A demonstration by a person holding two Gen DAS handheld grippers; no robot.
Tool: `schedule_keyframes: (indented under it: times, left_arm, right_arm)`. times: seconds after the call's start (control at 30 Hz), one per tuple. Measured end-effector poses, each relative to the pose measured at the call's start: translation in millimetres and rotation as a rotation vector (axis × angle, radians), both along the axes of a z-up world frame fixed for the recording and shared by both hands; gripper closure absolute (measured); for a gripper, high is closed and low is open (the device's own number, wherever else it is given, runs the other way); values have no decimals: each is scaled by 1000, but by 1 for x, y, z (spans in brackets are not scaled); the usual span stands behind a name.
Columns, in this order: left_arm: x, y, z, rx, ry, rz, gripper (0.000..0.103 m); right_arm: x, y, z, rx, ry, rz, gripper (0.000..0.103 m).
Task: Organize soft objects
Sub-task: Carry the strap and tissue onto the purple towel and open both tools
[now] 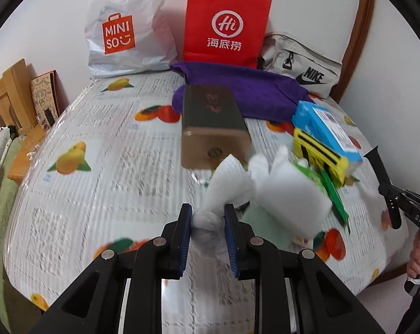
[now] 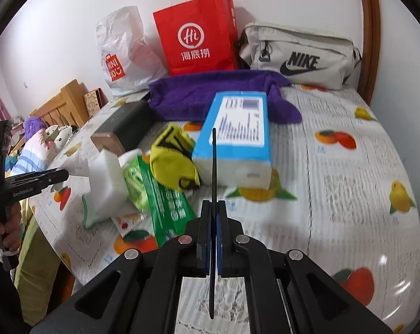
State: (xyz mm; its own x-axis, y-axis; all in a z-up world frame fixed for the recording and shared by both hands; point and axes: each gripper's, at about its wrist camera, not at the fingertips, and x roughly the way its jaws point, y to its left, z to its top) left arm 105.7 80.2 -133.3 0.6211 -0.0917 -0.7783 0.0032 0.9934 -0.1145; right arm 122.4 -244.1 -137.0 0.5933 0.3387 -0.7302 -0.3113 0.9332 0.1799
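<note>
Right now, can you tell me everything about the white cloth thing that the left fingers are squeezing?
The white waffle-textured cloth looks soft, like cotton, with a tiny grid pattern woven in. It is twisted into a knot at one end, and the left gripper has its blue-padded fingers pinching that knot from both sides. The loose ends fan up and away, blurry, over the fruit-patterned bedcover. Its far ends lie toward the white foam block; whether they touch it is unclear.

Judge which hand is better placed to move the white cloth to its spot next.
Left. The left gripper is clamped on the white cloth, which hangs above the bed. The right gripper is shut on a thin black strip, so it has no free jaws.
</note>
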Motion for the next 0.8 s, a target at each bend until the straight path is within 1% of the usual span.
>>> schedule_keyframes:
  times: [0.17,0.3,0.47,0.63,0.8]
  left_arm:
    - [22,5,13,-22,-17,5,81]
    - [41,4,20,-9,-22,11,81]
    - [71,6,28,-15,-22,28,81]
    - [102,10,36,-50,-26,34,81]
    - [139,12,41,-27,-32,62,81]
  right_arm:
    - [20,5,14,9,-19,11,100]
    - [41,9,22,24,-28,15,100]
    - [74,13,29,21,-29,12,100]
    - [113,14,41,29,-40,-2,100]
    - [149,18,48,37,-57,-12,100]
